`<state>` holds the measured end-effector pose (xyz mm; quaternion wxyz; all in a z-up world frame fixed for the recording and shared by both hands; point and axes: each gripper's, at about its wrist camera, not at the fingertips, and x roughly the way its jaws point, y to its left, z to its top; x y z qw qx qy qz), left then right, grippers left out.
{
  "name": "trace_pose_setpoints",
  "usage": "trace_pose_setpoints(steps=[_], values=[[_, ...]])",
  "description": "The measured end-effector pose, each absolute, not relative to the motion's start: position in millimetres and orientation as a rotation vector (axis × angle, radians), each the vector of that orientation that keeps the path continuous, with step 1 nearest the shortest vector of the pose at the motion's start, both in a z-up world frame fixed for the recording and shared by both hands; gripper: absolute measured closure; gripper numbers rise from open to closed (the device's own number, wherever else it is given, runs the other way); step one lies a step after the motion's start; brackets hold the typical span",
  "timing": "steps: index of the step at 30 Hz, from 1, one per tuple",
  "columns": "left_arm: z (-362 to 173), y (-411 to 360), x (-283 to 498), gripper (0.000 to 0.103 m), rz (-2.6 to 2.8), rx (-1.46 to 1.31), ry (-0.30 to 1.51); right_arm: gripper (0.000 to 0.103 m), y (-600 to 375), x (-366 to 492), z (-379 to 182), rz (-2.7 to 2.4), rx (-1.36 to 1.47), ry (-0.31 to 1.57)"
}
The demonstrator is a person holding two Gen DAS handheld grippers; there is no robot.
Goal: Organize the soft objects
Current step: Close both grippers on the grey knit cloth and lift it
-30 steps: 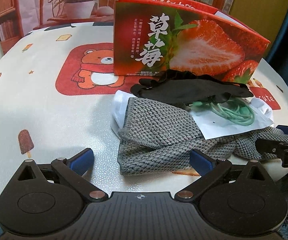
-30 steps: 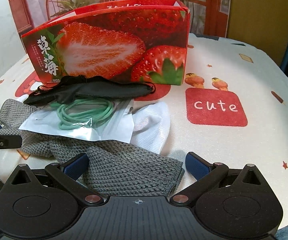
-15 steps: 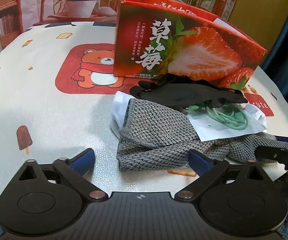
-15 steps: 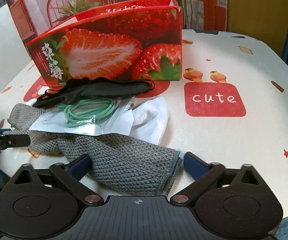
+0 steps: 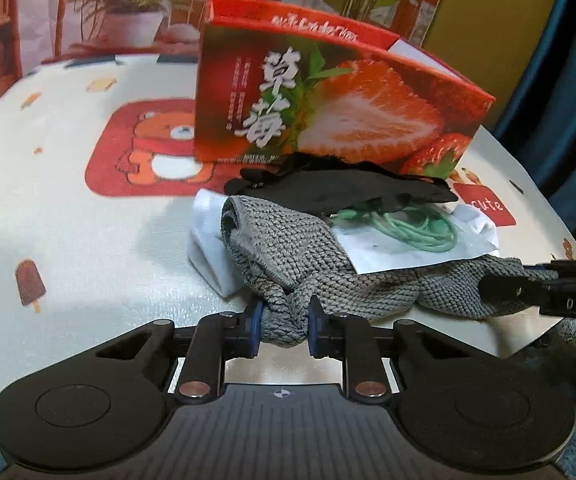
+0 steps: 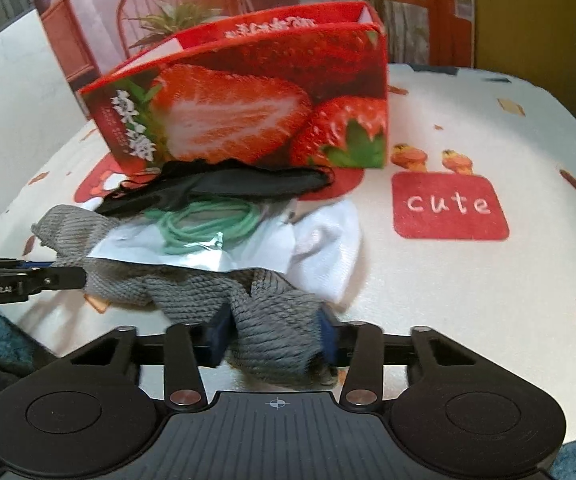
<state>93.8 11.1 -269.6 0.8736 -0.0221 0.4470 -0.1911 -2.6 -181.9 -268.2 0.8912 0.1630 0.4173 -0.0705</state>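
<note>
A grey knitted cloth [image 5: 300, 256] [image 6: 192, 284] lies crumpled at the near edge of the table. My left gripper [image 5: 284, 326] is closing its jaws on the cloth's left corner, which is bunched between the blue pads. My right gripper [image 6: 274, 336] is closing on the cloth's right corner, also bunched between its pads. On the cloth rest a clear bag with a green cord [image 5: 412, 228] [image 6: 208, 224], a black fabric piece [image 5: 340, 190] [image 6: 228, 186] and a white cloth [image 5: 208, 236] [image 6: 328, 248].
A red strawberry box [image 5: 328, 112] [image 6: 248, 108] stands open-topped just behind the pile. The round table [image 5: 68, 200] [image 6: 488, 280] has a cartoon-print cover. Each gripper shows at the edge of the other's view. Potted plants and a chair stand behind the table.
Both grippers went from wide open to closed on the grey cloth's near corners, bunching the fabric between the pads. The hands barely moved.
</note>
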Motion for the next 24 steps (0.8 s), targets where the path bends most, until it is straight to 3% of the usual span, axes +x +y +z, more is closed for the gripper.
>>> trace_pose_setpoints(steps=[1,5,24], values=[[-266,11,91,0.081,-0.398,-0.044,0.915,0.073,-181,-3,-265,-0.141,0.333,0.856],[-243,11,82,0.082,-0.386,-0.023,0.814,0.076,-184,-6,-247,-0.097,0.337,0.803],[-131,6,87,0.082,-0.352,-0.004,0.419,0.076,-198,28,-144,-0.029,0.204,0.506]])
